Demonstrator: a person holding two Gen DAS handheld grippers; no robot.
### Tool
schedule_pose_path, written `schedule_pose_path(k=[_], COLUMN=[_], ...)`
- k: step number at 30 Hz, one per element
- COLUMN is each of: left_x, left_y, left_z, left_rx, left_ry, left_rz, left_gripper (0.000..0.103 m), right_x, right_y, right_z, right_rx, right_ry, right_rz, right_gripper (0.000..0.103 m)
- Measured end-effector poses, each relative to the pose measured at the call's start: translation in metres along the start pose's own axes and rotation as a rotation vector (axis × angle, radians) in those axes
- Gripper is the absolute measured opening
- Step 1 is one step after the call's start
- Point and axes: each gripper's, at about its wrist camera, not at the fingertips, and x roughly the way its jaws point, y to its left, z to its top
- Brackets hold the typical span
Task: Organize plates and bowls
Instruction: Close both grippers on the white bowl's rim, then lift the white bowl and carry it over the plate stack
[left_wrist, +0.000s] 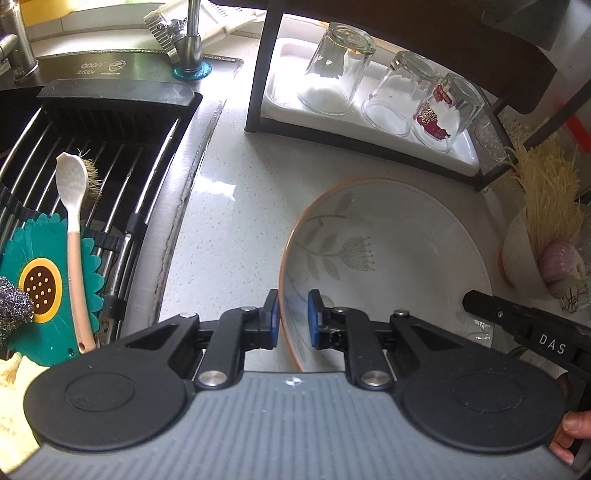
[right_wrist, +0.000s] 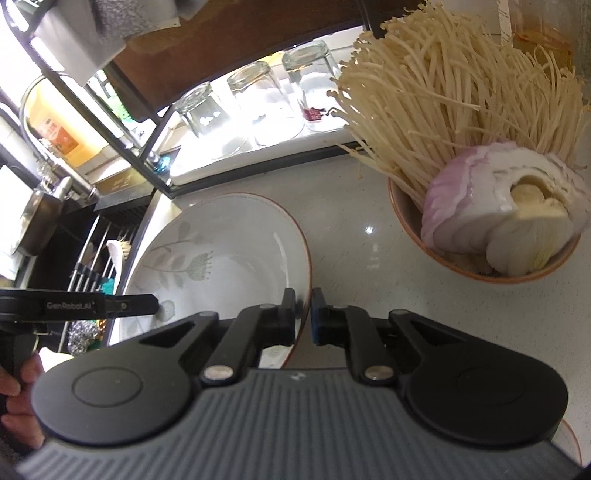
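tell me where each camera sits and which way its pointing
Left wrist: on the left tool, angled down at the counter; its pads straddle the floral bowl rim, sink rack to the left; a thumb at the right edge.
Right wrist: on the right tool, angled down, clamped on the same bowl's opposite rim; fingers lower left.
Shared: the bowl, upturned glasses, mushroom bowl, each other's tool.

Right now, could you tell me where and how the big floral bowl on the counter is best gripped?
By its thin rim, one pad inside and one outside, from above at opposite edges. The floral bowl is wide, empty and upright; the left tongs and right tongs already pinch the rim this way. Stay clear of the mushroom bowl.
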Motion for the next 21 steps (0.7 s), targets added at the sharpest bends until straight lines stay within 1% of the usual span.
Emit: schedule_pose_path(k=[7, 15, 19, 21], left_x=[-0.029, -0.069, -0.095, -0.108], left_y=[-0.003, -0.007, -0.009, -0.013], left_z=[-0.019, -0.039, -0.046, -0.05], left_rx=[0.013, 0.012, -0.008, 0.005], left_ry=[-0.04, -0.106, -0.131, -0.148], left_rz=[-0.013, -0.05, -0.092, -0.11], left_gripper=[0.017, 0.016, 0.016, 0.016], right_x=[-0.027, -0.065, -0.09, -0.103], right_y=[0.009, 0.021, 0.027, 0.029], right_z=[-0.01, -0.025, -0.033, -0.038], right_rx=[-0.051, -0.069, -0.065, -0.054], right_ry=[-0.036, -0.09, -0.138, -0.163], right_rz=[0.004, -0.004, -0.008, -0.01], right_gripper=[0.011, 0.011, 0.011, 0.011])
